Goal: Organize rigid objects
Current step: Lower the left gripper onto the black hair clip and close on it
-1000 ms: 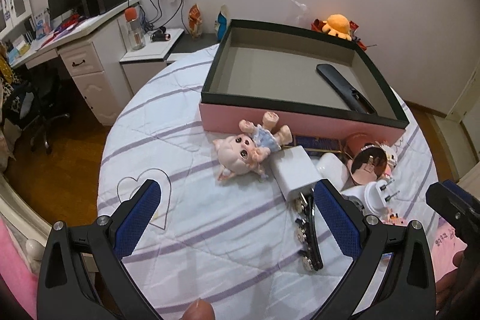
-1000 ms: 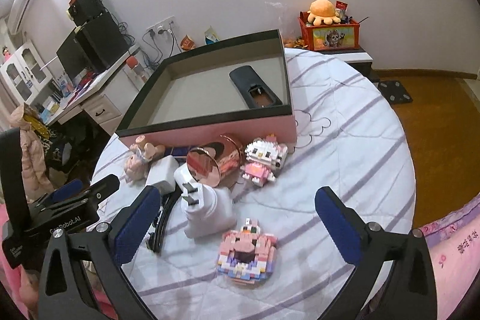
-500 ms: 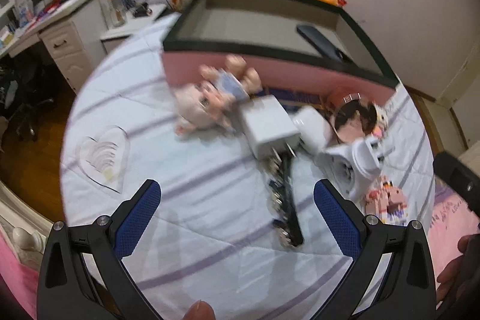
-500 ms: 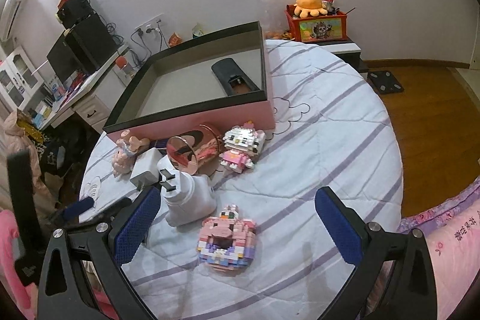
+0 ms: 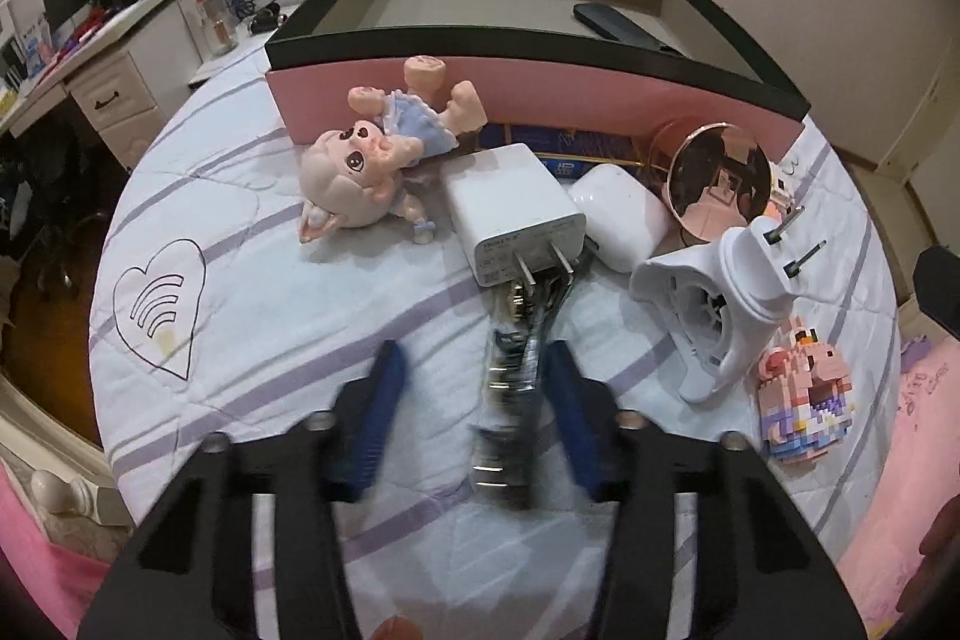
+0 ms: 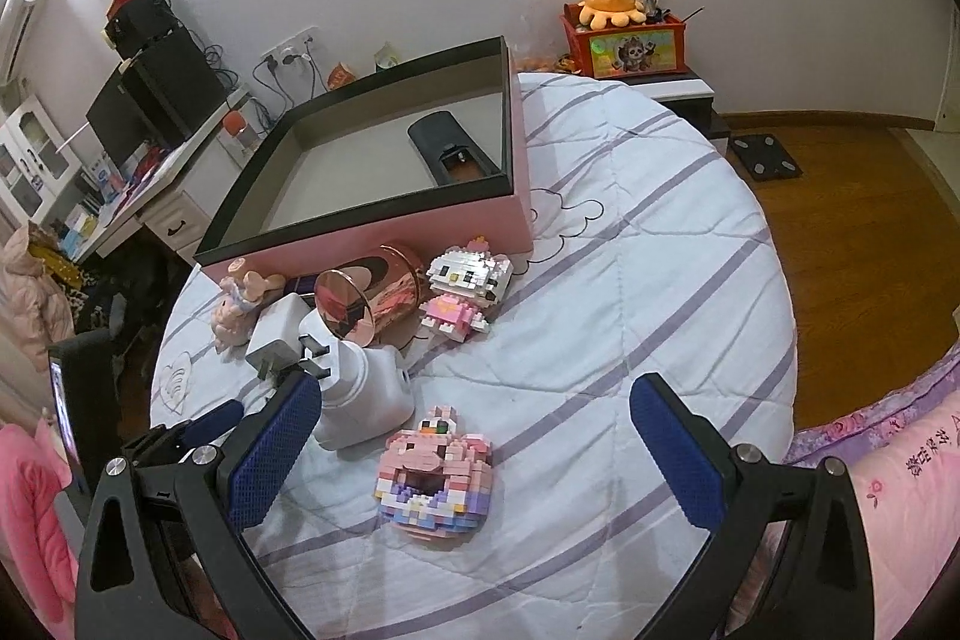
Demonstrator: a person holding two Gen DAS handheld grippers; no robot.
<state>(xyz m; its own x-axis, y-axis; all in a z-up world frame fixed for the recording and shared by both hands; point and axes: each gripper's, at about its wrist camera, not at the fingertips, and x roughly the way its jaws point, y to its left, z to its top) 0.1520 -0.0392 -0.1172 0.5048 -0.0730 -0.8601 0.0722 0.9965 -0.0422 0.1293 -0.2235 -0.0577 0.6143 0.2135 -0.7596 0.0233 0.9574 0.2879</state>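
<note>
1. In the left wrist view, the left gripper sits at the bottom middle of the frame and points down at the bed. Its blue pads are blurred because the jaws are closing.
2. A long dark hair clip with shiny stones lies between those pads. The right pad is just beside it, but I cannot tell if it touches. The left pad is clearly apart from it.
3. Going left to right above the clip: a pink pig doll lies on its back, then a white charger whose prongs point down at the clip's top end, then a white case, then a shiny pink tin.
4. At the right, a white plug gadget stands close to the clip, and a pink brick toy lies lower right.
5. The pink box with a black rim fills the top middle. A black remote lies inside it.
6. In the right wrist view, the right gripper is at the bottom, wide open, holding nothing. It hovers over the striped bed cover.
7. The pink brick toy lies between its pads, touching neither. A white brick cat sits by the box near the middle.
</note>
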